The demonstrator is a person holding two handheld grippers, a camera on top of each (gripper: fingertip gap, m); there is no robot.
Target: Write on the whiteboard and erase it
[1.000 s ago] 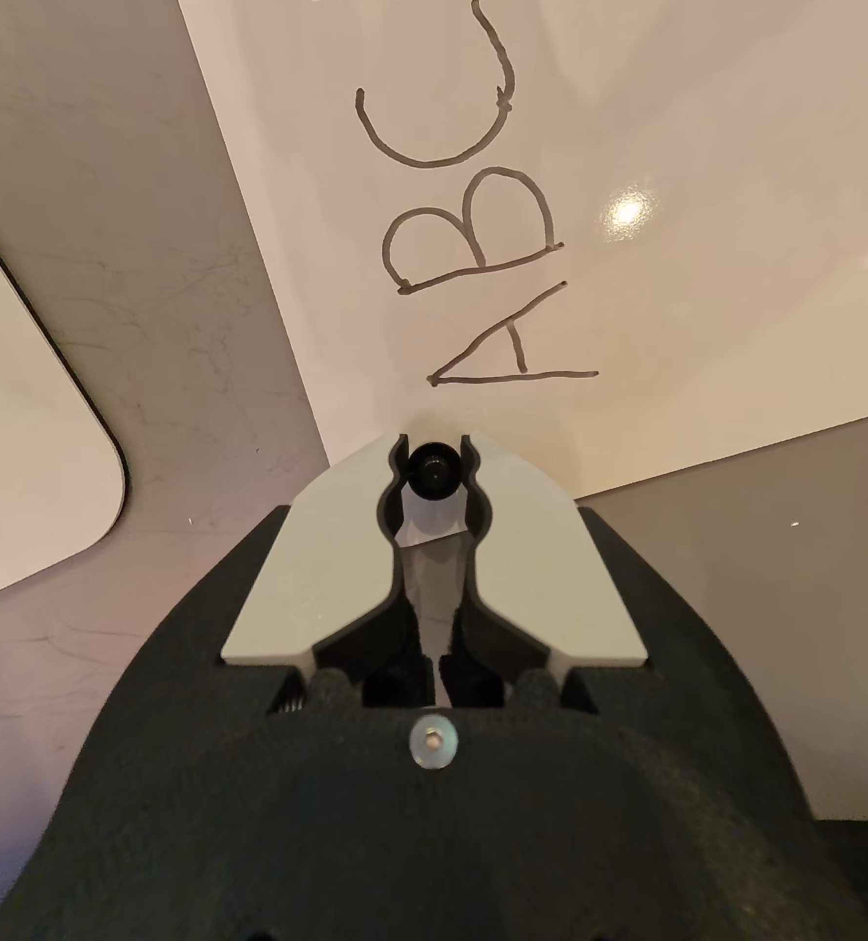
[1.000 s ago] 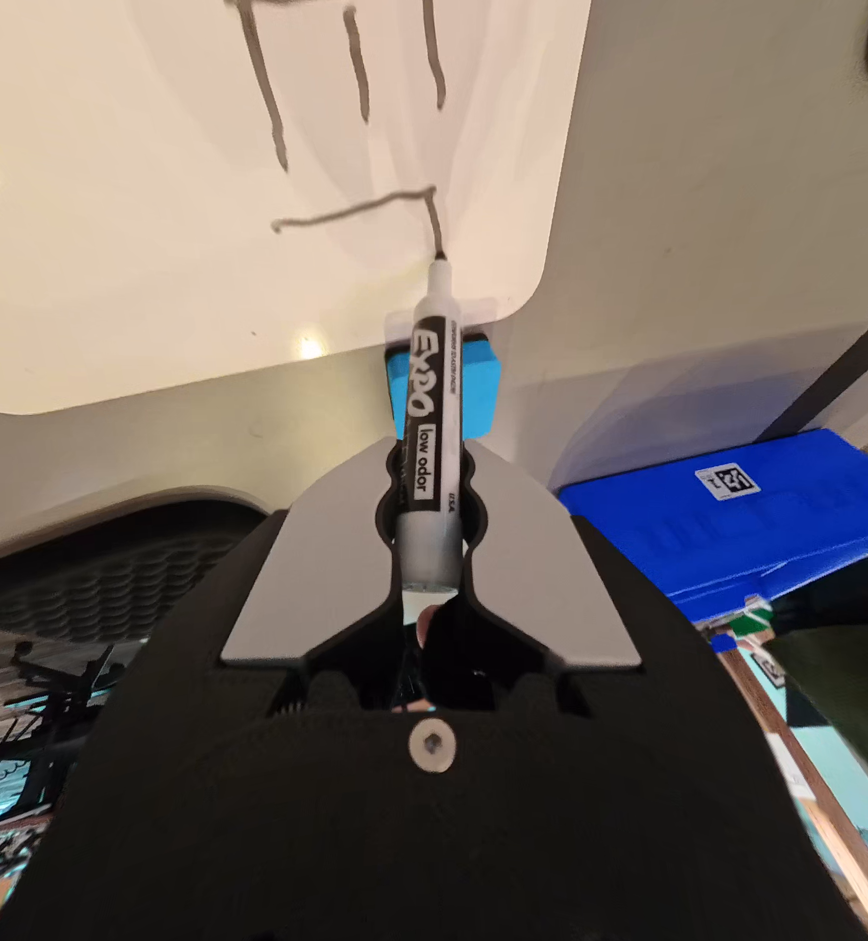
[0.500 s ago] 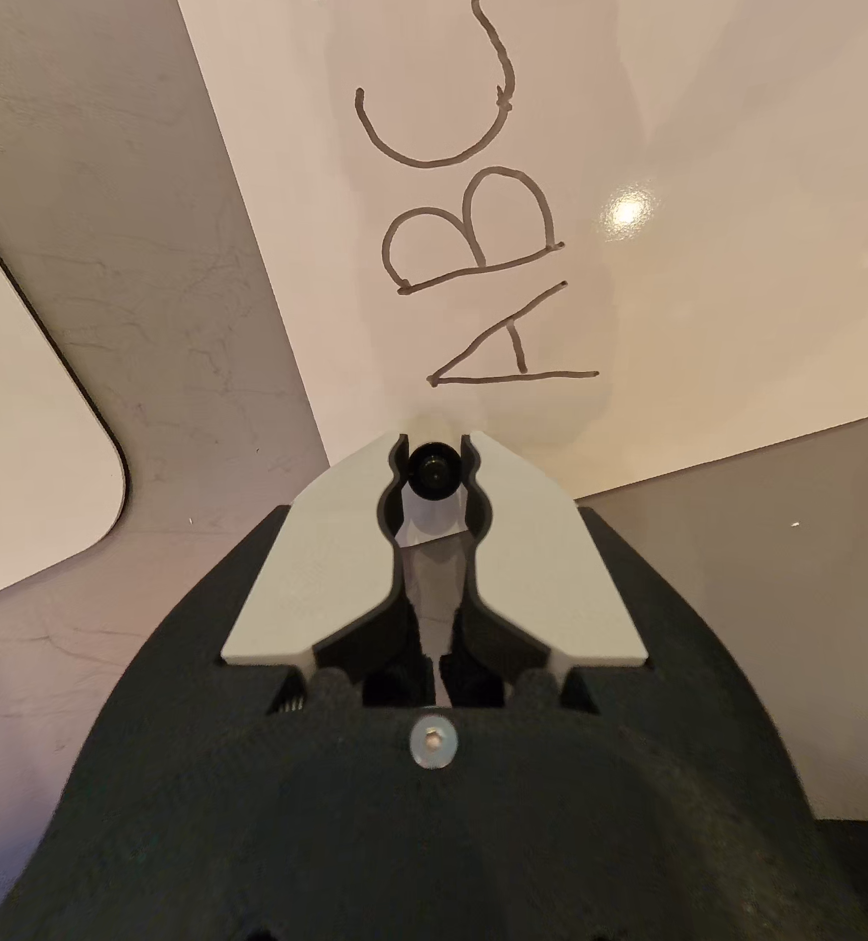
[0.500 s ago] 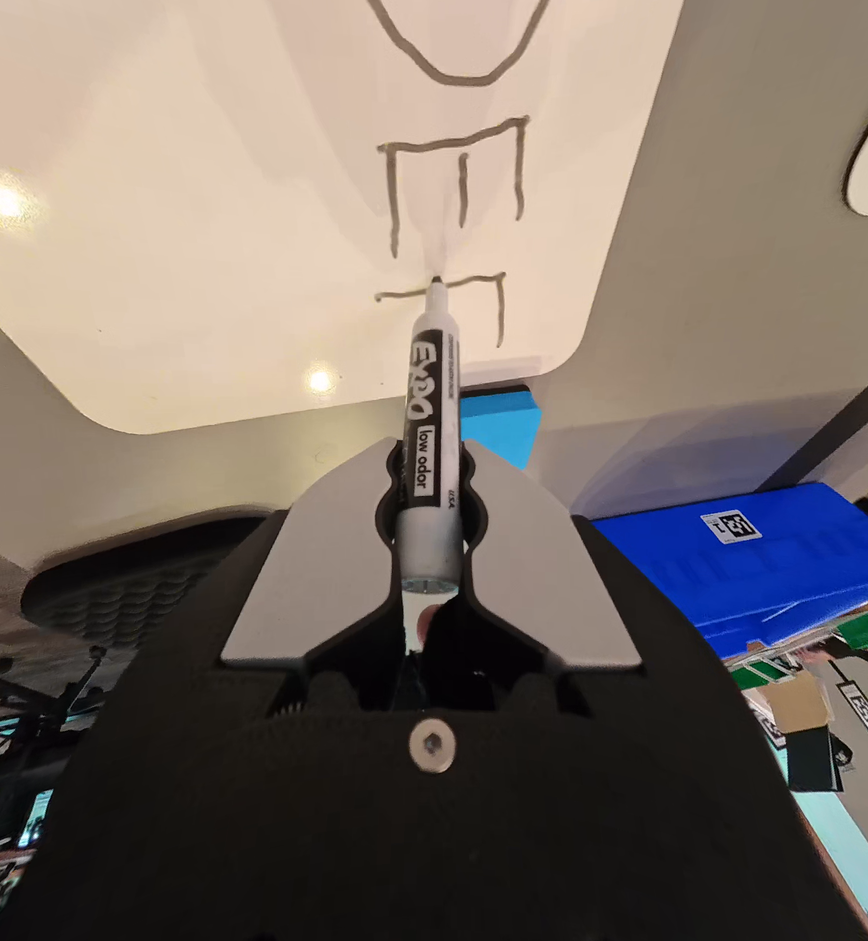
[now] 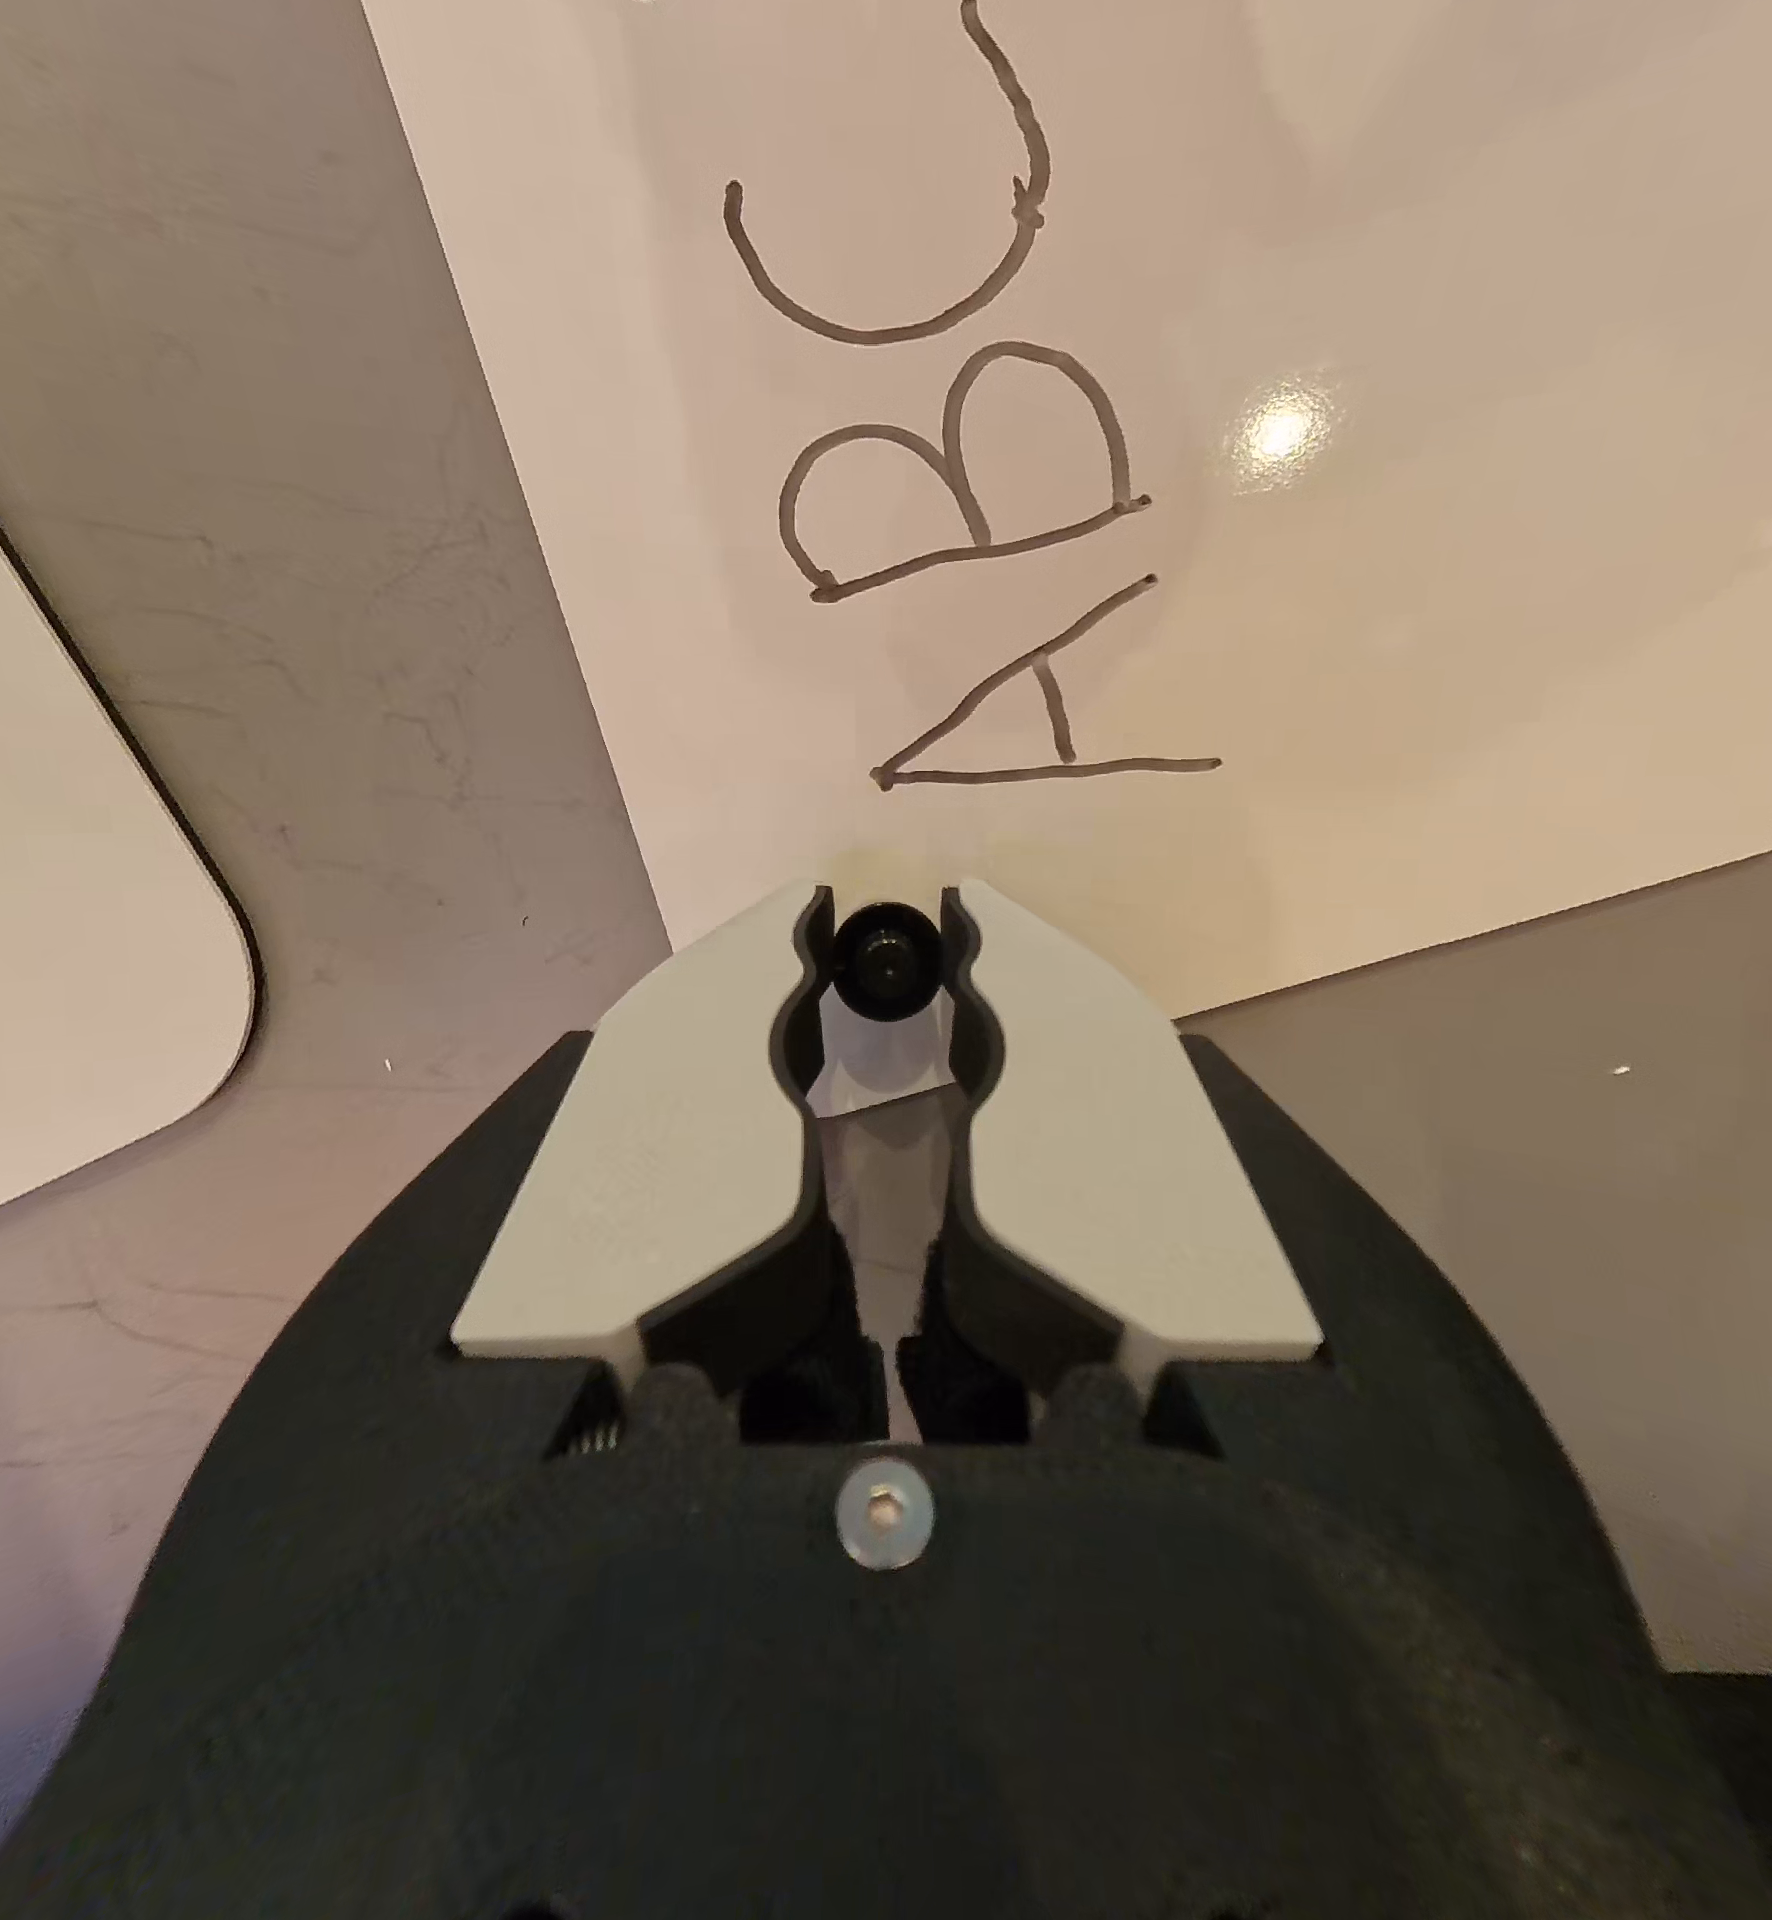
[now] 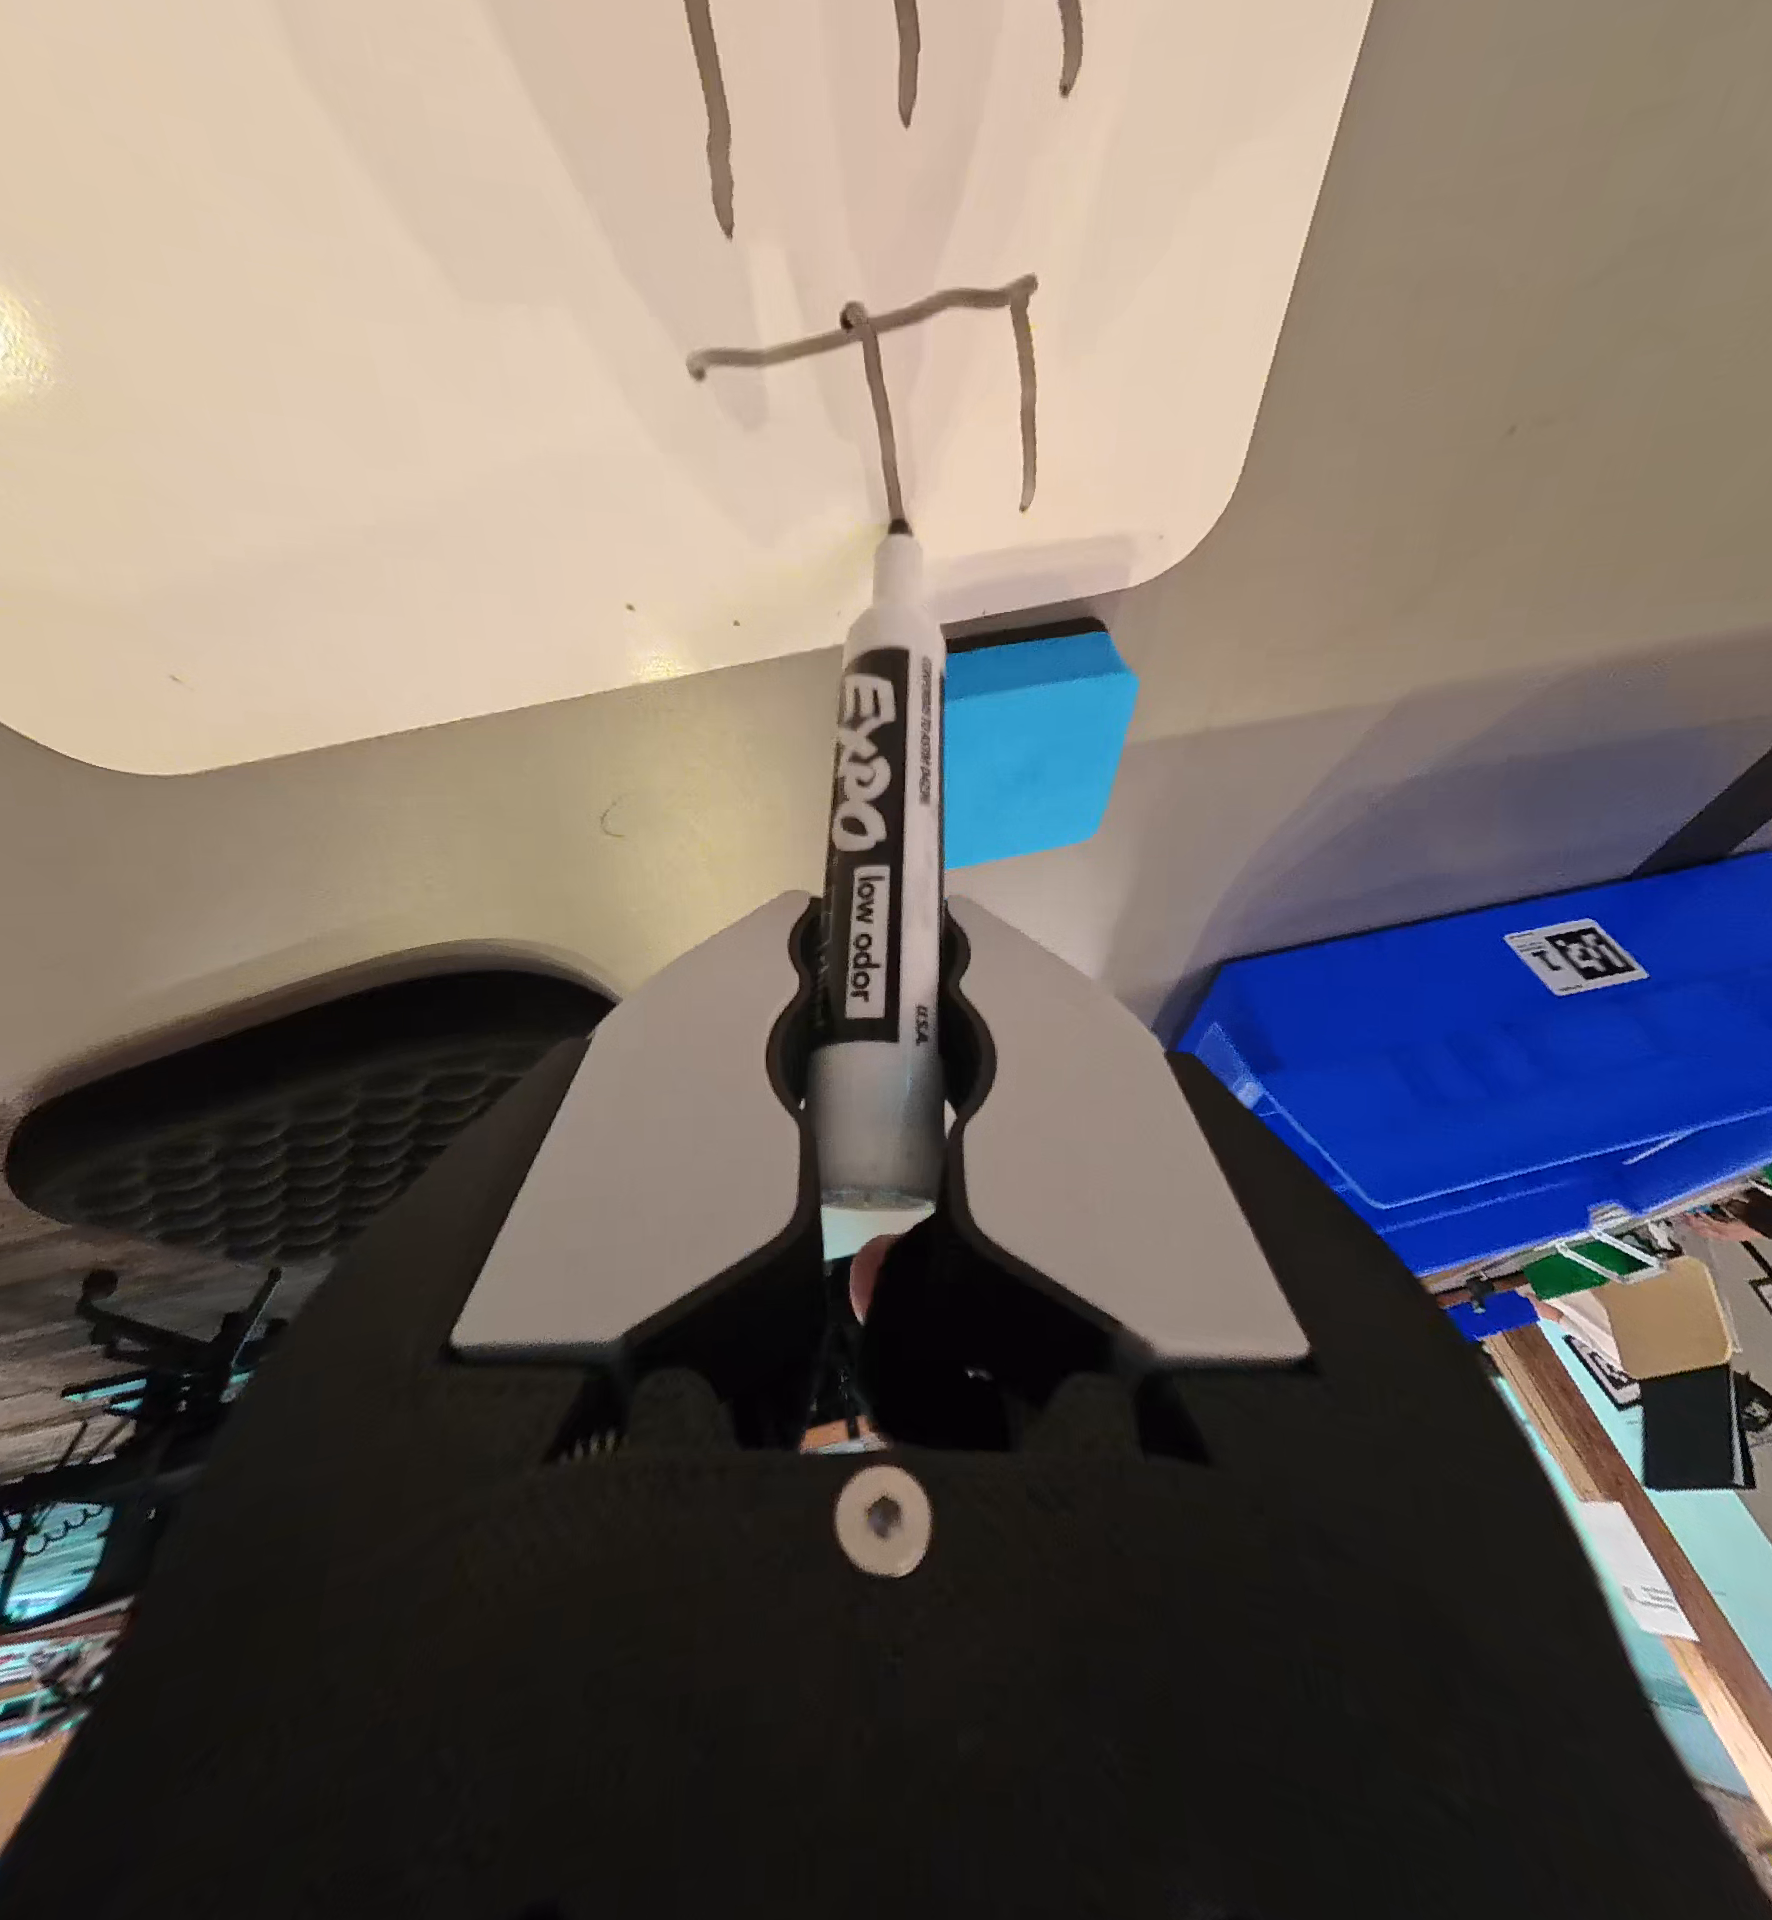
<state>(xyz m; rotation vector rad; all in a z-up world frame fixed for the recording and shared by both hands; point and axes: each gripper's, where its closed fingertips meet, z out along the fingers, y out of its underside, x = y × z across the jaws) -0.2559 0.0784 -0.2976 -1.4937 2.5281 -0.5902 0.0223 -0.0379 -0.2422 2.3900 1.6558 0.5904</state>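
The right hand-held gripper (image 6: pixel 882 977) points up the frame, both fingers pressed on a black-and-white marker (image 6: pixel 877 831) whose tip touches the whiteboard (image 6: pixel 342 416) at the end of a dark stroke; a blue eraser (image 6: pixel 1038 748) sits just right of the marker. The left hand-held gripper (image 5: pixel 887 961), low in its frame, clamps a black marker cap (image 5: pixel 884 964) at the whiteboard's (image 5: pixel 1433 260) lower edge, below handwritten letters (image 5: pixel 965 499).

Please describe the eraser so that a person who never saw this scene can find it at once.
Look at the white whiteboard in the right wrist view, then at its rounded lower corner. The eraser sits just below that corner, beside the marker; it is the only light blue foam block.
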